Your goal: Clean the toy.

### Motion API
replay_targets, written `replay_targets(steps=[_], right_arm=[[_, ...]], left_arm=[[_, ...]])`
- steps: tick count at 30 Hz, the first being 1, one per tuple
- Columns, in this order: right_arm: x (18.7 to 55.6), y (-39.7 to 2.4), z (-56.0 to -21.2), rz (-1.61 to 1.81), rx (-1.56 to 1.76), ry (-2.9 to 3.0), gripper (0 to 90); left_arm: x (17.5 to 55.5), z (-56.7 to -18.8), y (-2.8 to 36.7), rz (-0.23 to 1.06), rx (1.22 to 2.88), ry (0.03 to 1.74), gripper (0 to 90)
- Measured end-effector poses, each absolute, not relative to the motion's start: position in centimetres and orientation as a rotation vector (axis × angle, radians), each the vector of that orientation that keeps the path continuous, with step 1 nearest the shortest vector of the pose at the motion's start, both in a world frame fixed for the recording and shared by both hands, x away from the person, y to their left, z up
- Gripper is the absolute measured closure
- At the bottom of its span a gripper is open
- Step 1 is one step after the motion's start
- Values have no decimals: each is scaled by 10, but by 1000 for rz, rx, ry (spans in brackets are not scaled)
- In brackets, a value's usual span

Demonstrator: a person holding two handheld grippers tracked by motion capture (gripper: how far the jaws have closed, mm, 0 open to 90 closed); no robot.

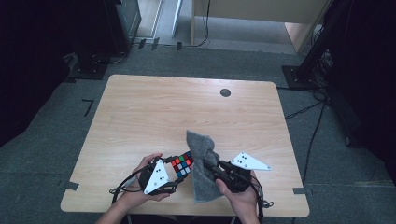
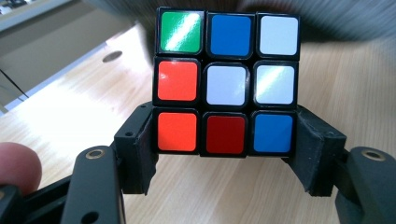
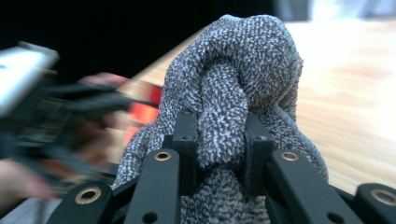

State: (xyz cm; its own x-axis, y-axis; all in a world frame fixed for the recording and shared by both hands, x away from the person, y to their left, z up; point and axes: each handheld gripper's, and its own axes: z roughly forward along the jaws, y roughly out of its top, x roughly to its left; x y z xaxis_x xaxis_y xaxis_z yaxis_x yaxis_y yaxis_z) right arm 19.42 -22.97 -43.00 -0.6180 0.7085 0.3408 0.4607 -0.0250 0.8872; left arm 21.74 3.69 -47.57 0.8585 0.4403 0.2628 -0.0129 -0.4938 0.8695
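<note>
Wooden table (image 1: pixel 140 116): left tool (image 2: pixel 226 154) clamps cube (image 2: pixel 226 86), right tool (image 3: pixel 219 154) pinches grey cloth (image 3: pixel 233 84)

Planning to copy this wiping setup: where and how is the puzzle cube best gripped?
Grip the puzzle cube by two opposite flat sides of its bottom layer, coming from below, as the left tool does. Flat parallel sides suit the pads, and the upper layers stay exposed to the grey cloth.

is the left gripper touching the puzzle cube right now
Touching. The left gripper view shows the left gripper with both jaw pads pressed against the sides of the puzzle cube's bottom row.
</note>
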Motion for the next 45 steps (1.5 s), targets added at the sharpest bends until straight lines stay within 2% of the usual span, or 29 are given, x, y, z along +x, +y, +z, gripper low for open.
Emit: replay_targets(steps=[5, 12, 20, 22, 27, 34, 41, 45], right_arm=[[191, -210, -432, 1673, 1186, 2124, 728], [210, -234, -457, 1515, 1404, 2090, 731], [195, -222, -432, 1740, 1225, 2090, 729], [195, -219, -435, 1735, 1228, 2101, 728], [206, -231, -451, 1653, 1362, 2089, 729], [194, -224, -432, 1769, 1218, 2087, 726], [203, -232, -445, 1674, 1342, 2073, 727], [202, -235, -442, 1752, 1328, 2050, 725]], left_arm=[[212, -473, 33, 609, 2048, 273, 341], [214, -464, 41, 574, 1988, 274, 340], [212, -467, 38, 576, 2008, 253, 340], [210, -465, 38, 600, 2015, 243, 340], [211, -460, 42, 558, 1964, 249, 340], [209, -463, 38, 558, 1994, 233, 341], [208, -452, 43, 533, 1941, 240, 341], [210, -456, 43, 539, 1959, 242, 341]])
